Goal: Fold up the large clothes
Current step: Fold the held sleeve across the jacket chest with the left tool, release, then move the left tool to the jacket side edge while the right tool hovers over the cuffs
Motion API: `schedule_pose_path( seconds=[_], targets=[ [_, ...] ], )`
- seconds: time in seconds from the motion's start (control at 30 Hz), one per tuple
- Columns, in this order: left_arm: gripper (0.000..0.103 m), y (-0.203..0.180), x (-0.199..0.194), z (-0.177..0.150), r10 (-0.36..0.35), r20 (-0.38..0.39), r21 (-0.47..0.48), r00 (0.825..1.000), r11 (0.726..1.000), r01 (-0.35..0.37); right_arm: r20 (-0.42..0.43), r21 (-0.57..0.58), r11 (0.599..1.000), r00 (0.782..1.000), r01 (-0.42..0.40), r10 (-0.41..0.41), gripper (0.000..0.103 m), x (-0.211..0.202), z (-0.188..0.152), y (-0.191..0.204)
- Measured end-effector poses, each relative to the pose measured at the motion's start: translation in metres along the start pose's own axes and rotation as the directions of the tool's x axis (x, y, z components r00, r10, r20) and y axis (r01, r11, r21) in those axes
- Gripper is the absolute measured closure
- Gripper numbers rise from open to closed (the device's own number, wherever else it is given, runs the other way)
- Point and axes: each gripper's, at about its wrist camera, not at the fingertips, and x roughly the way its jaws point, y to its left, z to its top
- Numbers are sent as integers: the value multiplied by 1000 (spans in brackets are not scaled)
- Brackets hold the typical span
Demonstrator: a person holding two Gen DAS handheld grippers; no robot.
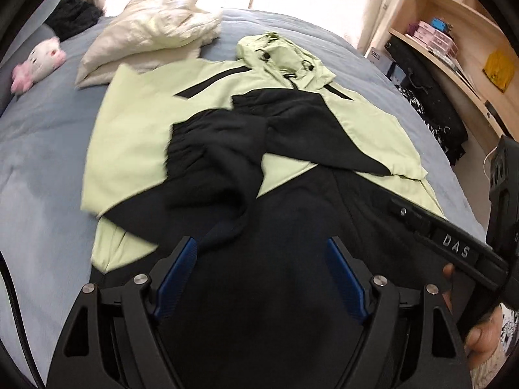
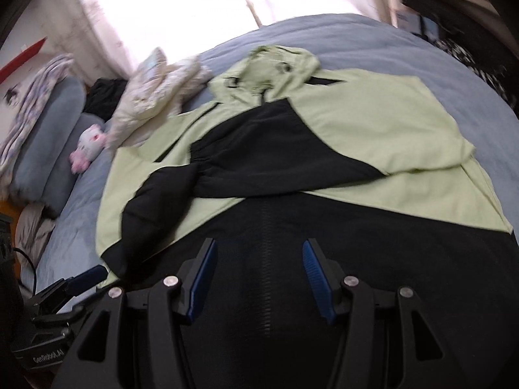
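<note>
A light green and black hooded jacket [image 1: 136, 136] lies flat on the blue bed, hood at the far end, both black sleeves folded across its chest. It also shows in the right wrist view [image 2: 373, 120]. My left gripper [image 1: 264, 243] is open and empty above the jacket's black lower part. My right gripper [image 2: 259, 246] is open and empty above the front zipper [image 2: 266, 259] near the hem. The right gripper also shows in the left wrist view [image 1: 402, 207] at the right. The left gripper appears at the lower left of the right wrist view [image 2: 94, 272].
A cream garment [image 1: 152, 39] lies crumpled beyond the jacket at the far left. A pink and white plush toy [image 1: 35, 61] and pillows [image 2: 48, 149] are at the left. Wooden shelves [image 1: 454, 42] and dark bags [image 1: 431, 97] stand along the bed's right side.
</note>
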Motion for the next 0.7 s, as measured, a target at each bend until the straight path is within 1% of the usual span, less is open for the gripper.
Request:
schedule_pose_path(
  seconds=[0.13,0.27,0.33,0.4,0.5,0.6,0.7],
  targets=[
    [24,27,-17,-11,33,11,-66,999,997,-32,3,-63,997,999,-35,35,48,-1,-2,22],
    [24,56,-34,-18,96,44,-129,994,988,-89,-14,-156,986,998,-58,57,48,2,-6,53],
    [24,67,-38,-19,118,56,-153,991,982,-108,-30,-204,976,997,-75,70,46,7,-7,71],
    [24,79,-41,-21,138,54,-181,989,975,-127,-47,-260,962,996,-84,74,38,13,-7,89],
    [24,93,-39,-24,142,38,-215,989,968,-131,-62,-340,937,996,-83,66,37,28,-7,115],
    [24,102,-38,-28,132,33,-233,991,965,-121,-100,-411,909,995,-67,29,37,53,-10,136],
    [24,108,-38,-29,129,33,-244,991,963,-118,-116,-487,874,990,14,-80,37,83,-16,151]
  ],
)
